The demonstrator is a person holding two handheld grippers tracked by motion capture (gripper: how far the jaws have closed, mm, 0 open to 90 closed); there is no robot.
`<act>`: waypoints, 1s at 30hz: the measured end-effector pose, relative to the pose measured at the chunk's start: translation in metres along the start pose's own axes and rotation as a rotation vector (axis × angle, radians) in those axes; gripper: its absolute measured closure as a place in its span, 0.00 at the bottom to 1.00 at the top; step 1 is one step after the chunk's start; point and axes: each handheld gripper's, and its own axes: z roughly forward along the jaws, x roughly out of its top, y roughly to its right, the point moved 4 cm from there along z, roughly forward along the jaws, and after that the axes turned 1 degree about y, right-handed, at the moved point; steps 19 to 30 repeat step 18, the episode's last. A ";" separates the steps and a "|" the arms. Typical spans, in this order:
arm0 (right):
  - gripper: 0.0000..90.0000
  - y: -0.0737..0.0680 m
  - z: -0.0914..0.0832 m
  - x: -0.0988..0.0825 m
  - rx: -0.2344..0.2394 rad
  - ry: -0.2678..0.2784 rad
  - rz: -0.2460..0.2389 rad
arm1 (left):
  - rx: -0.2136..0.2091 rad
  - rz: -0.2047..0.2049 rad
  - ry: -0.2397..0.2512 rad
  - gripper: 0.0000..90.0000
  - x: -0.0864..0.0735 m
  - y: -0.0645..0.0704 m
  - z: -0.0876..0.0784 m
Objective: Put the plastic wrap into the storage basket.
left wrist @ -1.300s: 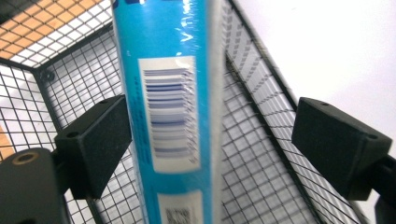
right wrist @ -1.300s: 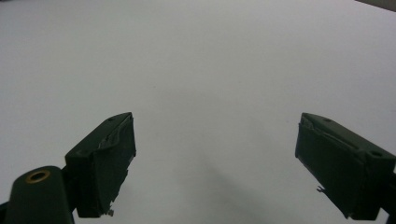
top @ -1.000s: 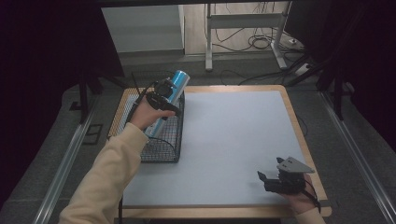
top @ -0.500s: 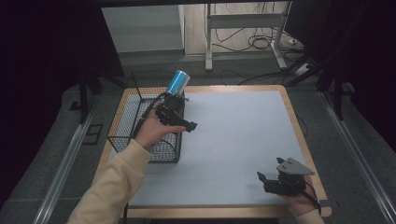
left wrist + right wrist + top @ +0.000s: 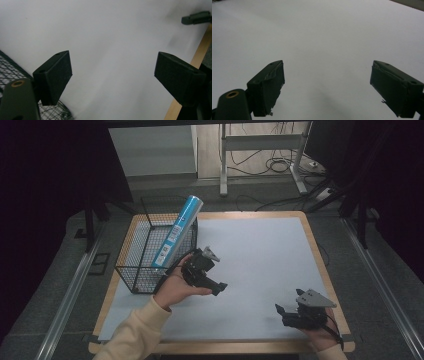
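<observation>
White worktop [image 5: 260,255] lies bare under my left gripper [image 5: 212,282], its fingers [image 5: 53,75] wide, lately closing a little, empty, the blue roll [image 5: 176,230] leaning in the wire basket [image 5: 145,265] behind them; right gripper [image 5: 290,312] wide, idle; placing looks finished, so next I'd rest.

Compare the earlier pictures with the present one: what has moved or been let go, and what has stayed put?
The left gripper has drawn back from the basket toward the table's middle, its jaws empty and just closing a little. The blue roll it was at a second ago now leans in the basket, let go. The right gripper, the basket and the roll stayed put.
</observation>
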 end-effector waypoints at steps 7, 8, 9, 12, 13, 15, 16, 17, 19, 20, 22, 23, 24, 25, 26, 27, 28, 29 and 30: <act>0.14 0.000 0.001 -0.001 -0.003 -0.003 -0.001 | -0.019 0.020 -0.008 0.16 -0.014 0.010 0.011; 0.14 0.000 0.001 -0.001 -0.003 -0.004 0.000 | -0.021 0.018 -0.007 0.16 -0.015 0.011 0.012; 0.14 0.000 0.001 0.000 -0.004 -0.003 0.000 | -0.024 0.017 -0.006 0.16 -0.016 0.011 0.013; 0.14 0.000 0.001 -0.001 -0.007 -0.004 0.001 | -0.030 0.014 -0.003 0.16 -0.019 0.011 0.016; 0.14 0.000 0.001 -0.001 -0.007 -0.004 0.001 | -0.035 0.010 -0.003 0.16 -0.020 0.012 0.017; 0.14 0.000 0.001 -0.001 -0.006 0.001 -0.002 | -0.033 0.008 -0.006 0.16 -0.022 0.011 0.019; 0.14 0.001 0.000 0.000 -0.003 0.006 -0.004 | -0.029 0.011 -0.008 0.16 -0.022 0.011 0.019; 0.14 0.002 0.000 0.000 -0.004 0.016 -0.012 | -0.027 0.010 -0.006 0.16 -0.023 0.011 0.019; 0.14 0.003 -0.001 0.001 -0.007 0.023 -0.010 | -0.029 0.009 -0.005 0.16 -0.023 0.011 0.019; 0.14 0.003 -0.001 0.001 -0.007 0.023 -0.010 | -0.029 0.009 -0.005 0.16 -0.023 0.011 0.019; 0.14 0.003 -0.001 0.001 -0.007 0.023 -0.010 | -0.029 0.009 -0.005 0.16 -0.023 0.011 0.019; 0.14 0.003 -0.001 0.001 -0.007 0.023 -0.010 | -0.029 0.009 -0.005 0.16 -0.023 0.011 0.019; 0.14 0.003 -0.001 0.001 -0.007 0.023 -0.010 | -0.029 0.009 -0.005 0.16 -0.023 0.011 0.019; 0.14 0.003 -0.001 0.001 -0.007 0.023 -0.010 | -0.029 0.009 -0.005 0.16 -0.023 0.011 0.019; 0.14 0.003 -0.001 0.001 -0.007 0.023 -0.010 | -0.029 0.009 -0.005 0.16 -0.023 0.011 0.019; 0.14 0.003 -0.001 0.001 -0.007 0.023 -0.010 | -0.029 0.009 -0.005 0.16 -0.023 0.011 0.019; 0.14 0.003 -0.001 0.001 -0.007 0.023 -0.010 | -0.029 0.009 -0.005 0.16 -0.023 0.011 0.019; 0.14 0.003 -0.001 0.001 -0.007 0.023 -0.010 | -0.029 0.009 -0.005 0.16 -0.023 0.011 0.019; 0.14 0.003 -0.001 0.001 -0.007 0.023 -0.010 | -0.029 0.009 -0.005 0.16 -0.023 0.011 0.019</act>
